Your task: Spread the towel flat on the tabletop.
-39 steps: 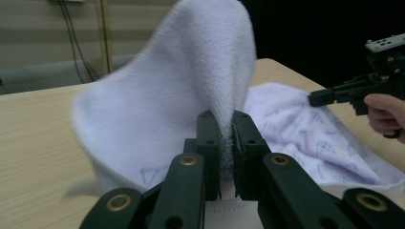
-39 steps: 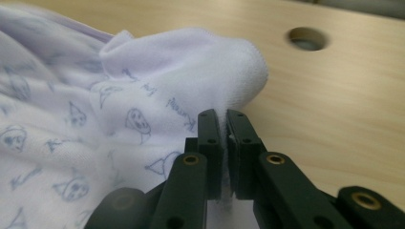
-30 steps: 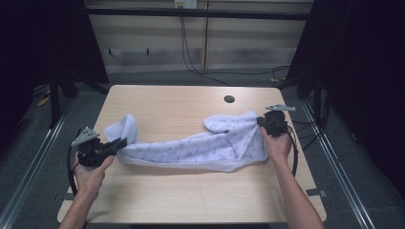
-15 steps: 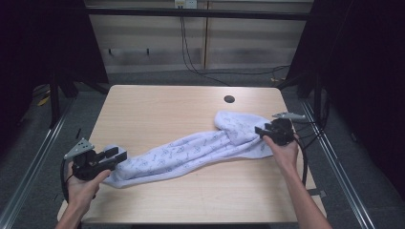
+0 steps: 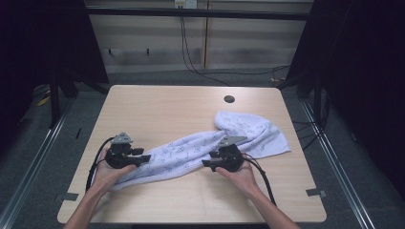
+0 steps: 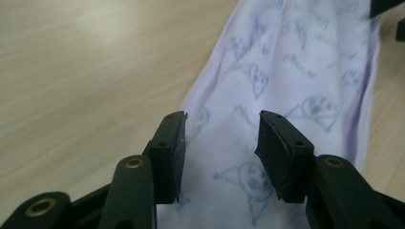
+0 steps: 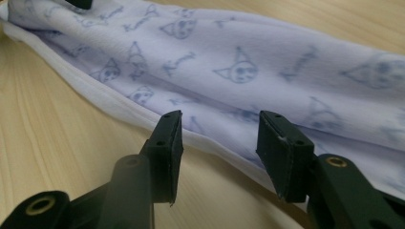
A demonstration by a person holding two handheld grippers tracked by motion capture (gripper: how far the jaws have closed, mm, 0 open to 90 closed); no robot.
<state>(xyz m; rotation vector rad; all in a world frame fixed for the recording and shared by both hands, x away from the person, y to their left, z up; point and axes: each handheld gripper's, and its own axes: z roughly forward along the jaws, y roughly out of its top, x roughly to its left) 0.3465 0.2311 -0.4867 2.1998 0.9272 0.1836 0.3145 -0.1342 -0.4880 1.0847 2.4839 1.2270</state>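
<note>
Here both the left gripper (image 5: 143, 157) and right gripper (image 5: 206, 163) stand spread, having just opened, over the cat-print towel (image 5: 191, 150).

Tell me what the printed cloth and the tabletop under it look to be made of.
Cloth: looks like soft woven or terry fabric, pale lilac-white with blue cat faces; it bunches in folds and has a stitched white hem. The exact fibre can't be told.
Tabletop: light wood-grain, probably laminate or veneer; fine streaks and a smooth matt surface, with a dark round cable hole.
</note>
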